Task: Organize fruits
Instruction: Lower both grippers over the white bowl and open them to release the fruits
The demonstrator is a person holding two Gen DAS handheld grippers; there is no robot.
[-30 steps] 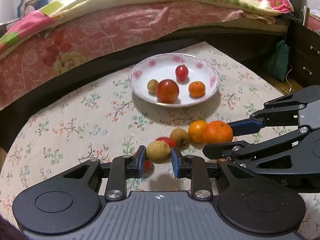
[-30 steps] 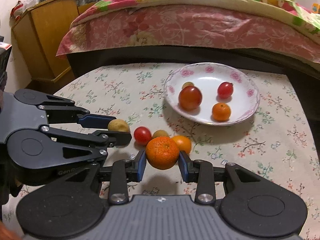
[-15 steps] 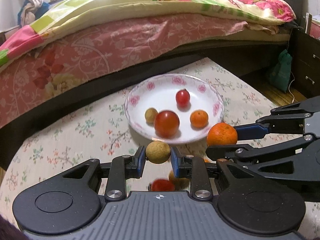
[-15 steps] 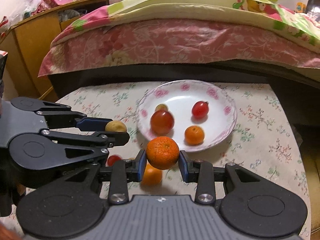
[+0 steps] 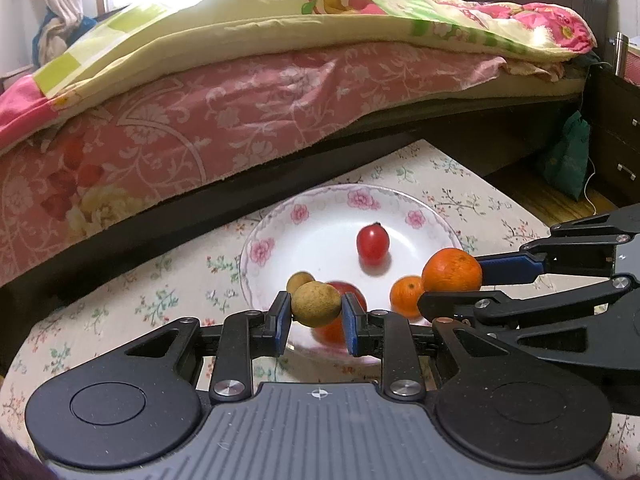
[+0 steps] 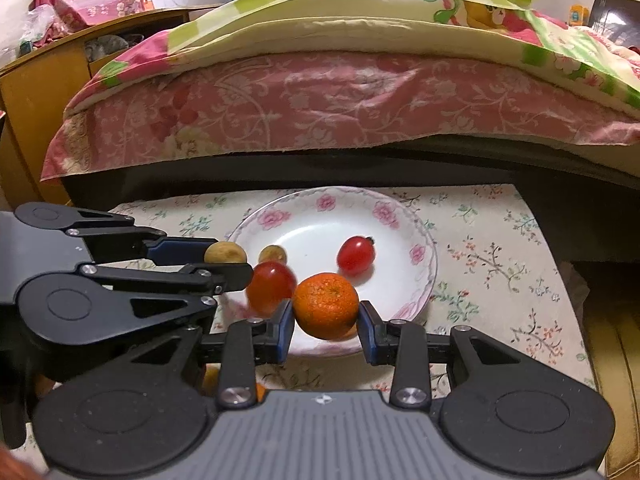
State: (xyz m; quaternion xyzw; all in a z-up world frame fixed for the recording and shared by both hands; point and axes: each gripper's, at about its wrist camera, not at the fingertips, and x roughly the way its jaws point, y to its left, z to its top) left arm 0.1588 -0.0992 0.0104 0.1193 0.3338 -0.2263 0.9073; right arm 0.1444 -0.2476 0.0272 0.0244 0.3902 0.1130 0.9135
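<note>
The left gripper (image 5: 315,315) pinches a small round brown fruit (image 5: 315,304) with dull, speckled skin, and its 2 blue pads press on both sides of it, so the jaws are only a little way apart. The right gripper (image 6: 326,322) pinches a big orange (image 6: 326,305) with bumpy, bright skin, and its jaws are spread wider to fit it. Both fruits hang in the air over the near edge of a white plate (image 5: 304,208) with pink flowers on its rim. The plate sits on a table with a flowery cloth (image 6: 492,256), just in front of a bed with a pink cover (image 6: 340,96). 4 fruits lie in the plate: a small red tomato (image 5: 373,242) near the middle, a bigger red tomato (image 6: 269,286) closer to the grippers, a small orange (image 5: 406,295) next to the big orange in the left wrist view, and another small brown fruit (image 6: 272,255) just behind the one that is held. In the right wrist view, a bit of orange fruit (image 6: 210,380) shows on the cloth under the gripper, but most of it is hidden.
</note>
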